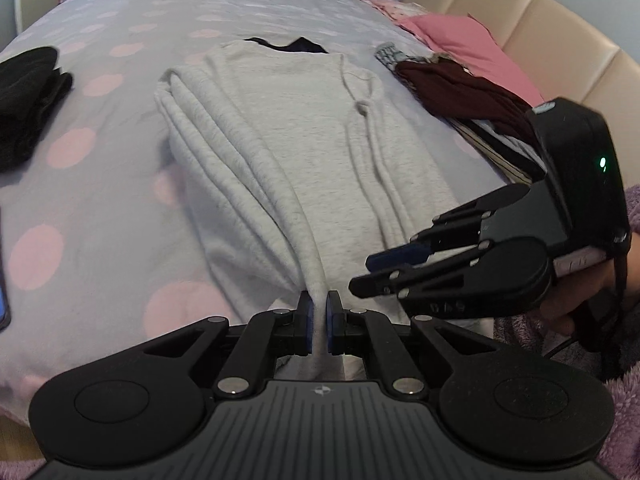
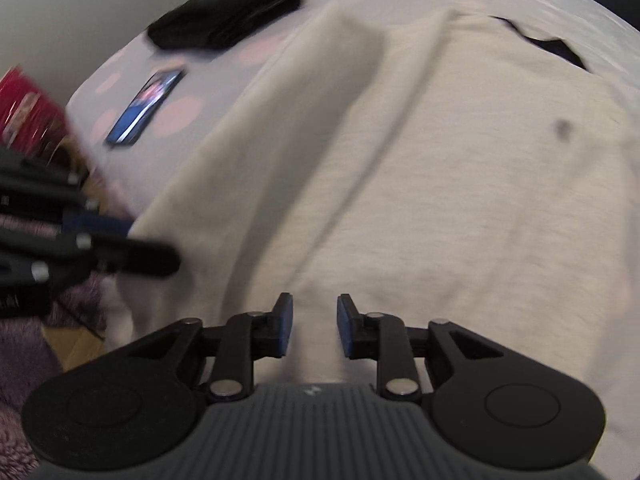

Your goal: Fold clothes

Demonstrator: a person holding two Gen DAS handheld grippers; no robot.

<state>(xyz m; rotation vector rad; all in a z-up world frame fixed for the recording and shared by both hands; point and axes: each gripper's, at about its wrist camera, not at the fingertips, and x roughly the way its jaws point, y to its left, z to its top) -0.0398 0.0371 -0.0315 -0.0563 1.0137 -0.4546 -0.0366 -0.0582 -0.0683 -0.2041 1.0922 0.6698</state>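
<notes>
blurred: phone (image 2: 145,109) | cut off: black clothes (image 1: 28,104) | hidden: dark garment (image 1: 298,45)

In my left wrist view the sweater (image 1: 288,152) lies mid-frame on the bed (image 1: 100,168). Folded clothes (image 1: 28,96) sit at its left, a clothes pile (image 1: 460,88) at its right, the headboard (image 1: 540,32) upper right. A phone (image 2: 146,106) lies left of the sweater.
</notes>
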